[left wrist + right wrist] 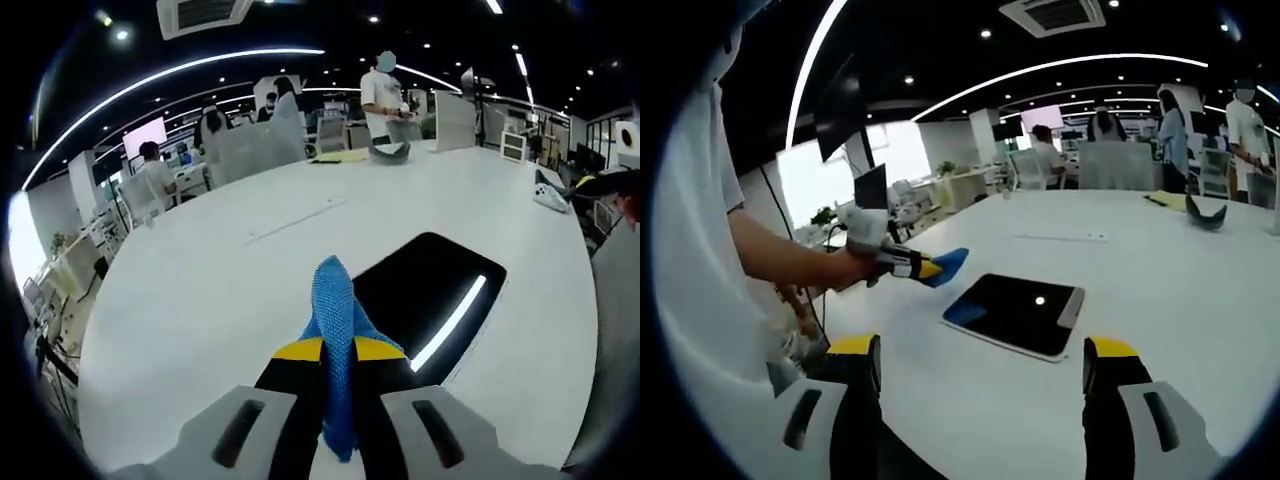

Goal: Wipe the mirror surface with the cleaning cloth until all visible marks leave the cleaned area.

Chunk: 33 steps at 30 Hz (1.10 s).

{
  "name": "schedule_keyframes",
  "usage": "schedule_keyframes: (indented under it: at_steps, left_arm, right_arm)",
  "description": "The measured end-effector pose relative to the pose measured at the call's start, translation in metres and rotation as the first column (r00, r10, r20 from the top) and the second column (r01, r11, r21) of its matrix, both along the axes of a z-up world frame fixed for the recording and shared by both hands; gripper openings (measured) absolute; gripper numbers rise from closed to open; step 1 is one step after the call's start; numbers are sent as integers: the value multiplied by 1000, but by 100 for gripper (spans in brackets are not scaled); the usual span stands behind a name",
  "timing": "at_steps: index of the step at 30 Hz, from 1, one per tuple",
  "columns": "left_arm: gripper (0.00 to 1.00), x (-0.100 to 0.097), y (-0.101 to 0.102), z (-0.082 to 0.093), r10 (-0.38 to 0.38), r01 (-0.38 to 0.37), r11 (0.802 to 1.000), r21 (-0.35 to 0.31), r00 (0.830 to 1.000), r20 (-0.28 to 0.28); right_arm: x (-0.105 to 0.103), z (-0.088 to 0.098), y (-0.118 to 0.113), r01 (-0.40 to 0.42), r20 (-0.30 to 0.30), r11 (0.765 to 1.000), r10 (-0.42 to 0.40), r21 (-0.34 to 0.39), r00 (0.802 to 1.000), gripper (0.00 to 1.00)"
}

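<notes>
White table (200,300): mirror (425,290) just beyond cloth-gripping left claw (338,350).

A bright blue cloth (335,330) with a fine mesh weave is seen between black fingers (297,352) tipped in yellow. Beyond those tips, the mirror (425,290) is shown dark, almost black, crossed by a white light streak. The desk (200,300) is plain white. On the right gripper (985,365), black fingers (858,372) capped in yellow are carried on grey bodies.
</notes>
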<state>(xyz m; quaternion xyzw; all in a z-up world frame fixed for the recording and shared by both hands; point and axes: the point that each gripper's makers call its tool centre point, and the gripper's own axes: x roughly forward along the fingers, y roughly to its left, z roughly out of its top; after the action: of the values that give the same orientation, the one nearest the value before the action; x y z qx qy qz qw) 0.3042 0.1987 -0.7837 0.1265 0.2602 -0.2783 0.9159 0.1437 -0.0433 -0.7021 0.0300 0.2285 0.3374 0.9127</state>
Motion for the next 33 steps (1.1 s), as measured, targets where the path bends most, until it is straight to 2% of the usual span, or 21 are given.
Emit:
schedule_keyframes:
  at_steps: [22, 33]
  left_arm:
    - [7, 51, -14, -16, 6, -6, 1000, 4, 1000, -7]
    - [7, 65, -21, -32, 1, -1, 1000, 18, 1000, -29]
  right_arm:
    - [9, -4, -18, 47, -23, 999, -48, -13, 999, 81]
    - [14, -8, -21, 55, -37, 998, -55, -11, 998, 81]
